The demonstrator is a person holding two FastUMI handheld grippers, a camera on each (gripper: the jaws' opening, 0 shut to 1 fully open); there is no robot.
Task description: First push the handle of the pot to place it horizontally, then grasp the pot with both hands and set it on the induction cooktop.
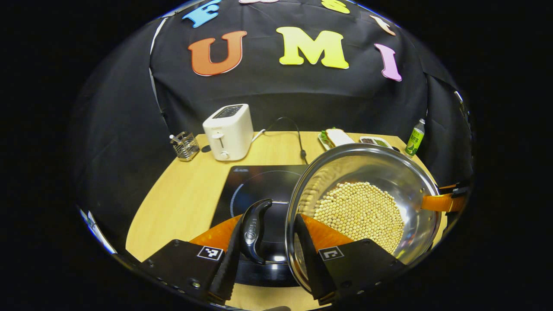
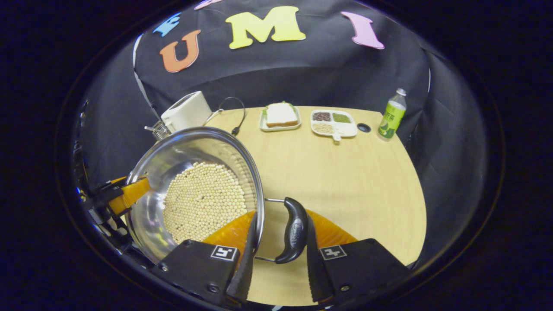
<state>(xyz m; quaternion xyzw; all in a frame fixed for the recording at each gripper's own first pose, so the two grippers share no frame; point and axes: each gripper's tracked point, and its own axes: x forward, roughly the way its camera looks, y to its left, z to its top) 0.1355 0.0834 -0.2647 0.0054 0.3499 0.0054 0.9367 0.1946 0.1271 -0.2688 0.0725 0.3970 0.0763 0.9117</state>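
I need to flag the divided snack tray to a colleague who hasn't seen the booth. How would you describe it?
At the far edge of the wooden table, between the sandwich plate and the green bottle, sits the divided tray. Its compartments hold dark, green and pale contents.

Pot: shiny steel, holding pale round beans, two black side handles horizontal, between my fingers. Induction cooktop: flat black glass on the wooden table, beneath the pot.

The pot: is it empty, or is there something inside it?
Not empty. The pot holds a layer of small pale round beans covering its bottom, while its shiny side walls stay bare above them. Both views show this.
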